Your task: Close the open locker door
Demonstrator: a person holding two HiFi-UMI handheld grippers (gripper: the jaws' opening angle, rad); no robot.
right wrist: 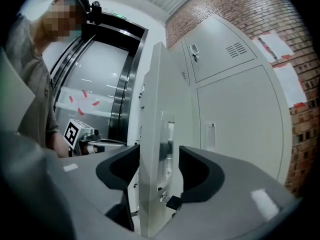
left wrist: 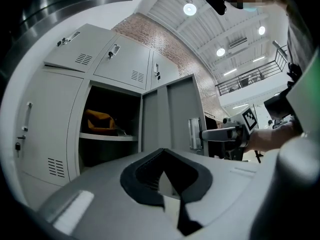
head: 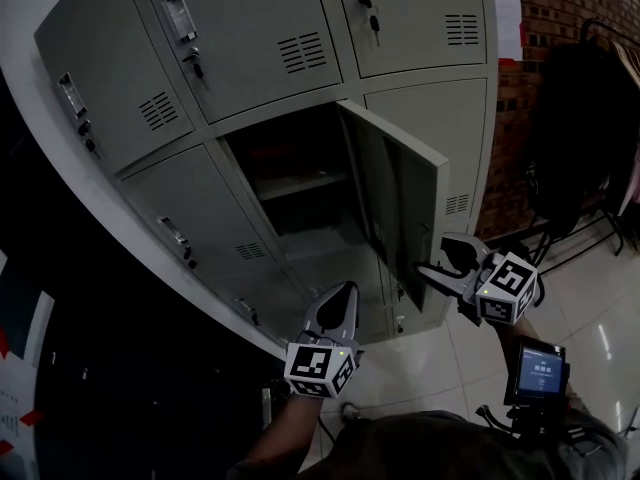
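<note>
We judge the locker door point(head: 398, 200) to be light, stiff sheet steel that swings freely. Our right gripper point(right wrist: 159, 159) straddles its free edge, jaws apart, perhaps touching. Our left gripper point(left wrist: 164, 176) is closed and empty.

Brick wall point(head: 560, 28), glossy tiled floor point(head: 600, 308)

Right gripper view: the locker door's point(right wrist: 151, 134) lower edge passes behind my right claw point(right wrist: 159, 170) and runs off the bottom. Left gripper view: orange item point(left wrist: 98, 121) on the locker shelf point(left wrist: 107, 137), too dim to identify. Head view: locker bank point(head: 250, 28) cropped at top.
</note>
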